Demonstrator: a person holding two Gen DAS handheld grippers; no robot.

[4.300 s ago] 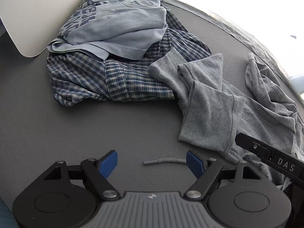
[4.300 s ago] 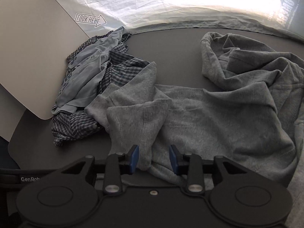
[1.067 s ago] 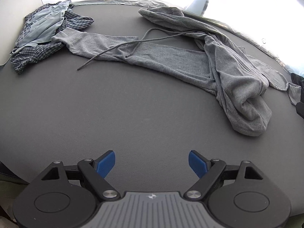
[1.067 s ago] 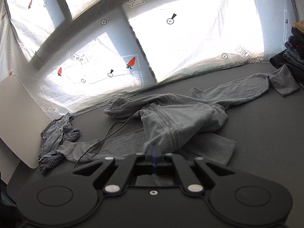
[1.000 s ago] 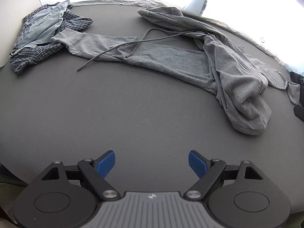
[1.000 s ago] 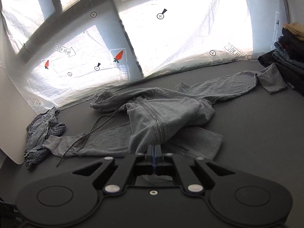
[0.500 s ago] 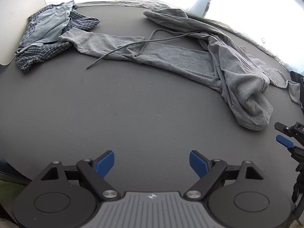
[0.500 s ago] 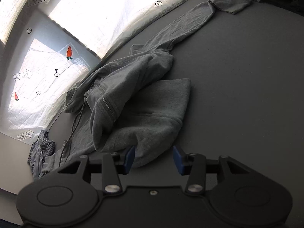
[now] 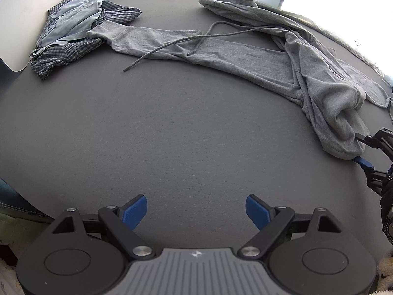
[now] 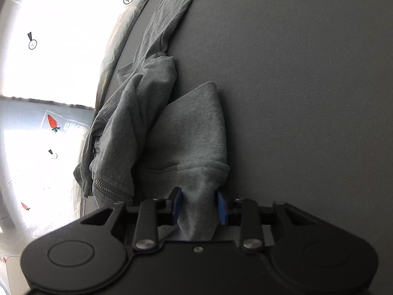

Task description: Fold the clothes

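Note:
A grey zip hoodie (image 9: 265, 61) lies stretched across the far side of the dark grey table (image 9: 172, 127), one sleeve reaching left, its drawstring trailing loose. My left gripper (image 9: 196, 211) is open and empty over bare table near the front edge. My right gripper (image 10: 197, 206) is open, with its blue pads on either side of the hoodie's bunched hem (image 10: 196, 147). The right gripper also shows at the right edge of the left wrist view (image 9: 363, 152), at the hoodie's lower end.
A pile of a plaid shirt and a light blue garment (image 9: 73, 32) sits at the far left of the table, against a white board (image 9: 22, 19). A bright printed sheet (image 10: 49, 73) hangs behind the table.
My right gripper let go of the hoodie and opened, then dropped low and moved in so the hem sits between its pads. My left gripper has moved slightly closer to the table.

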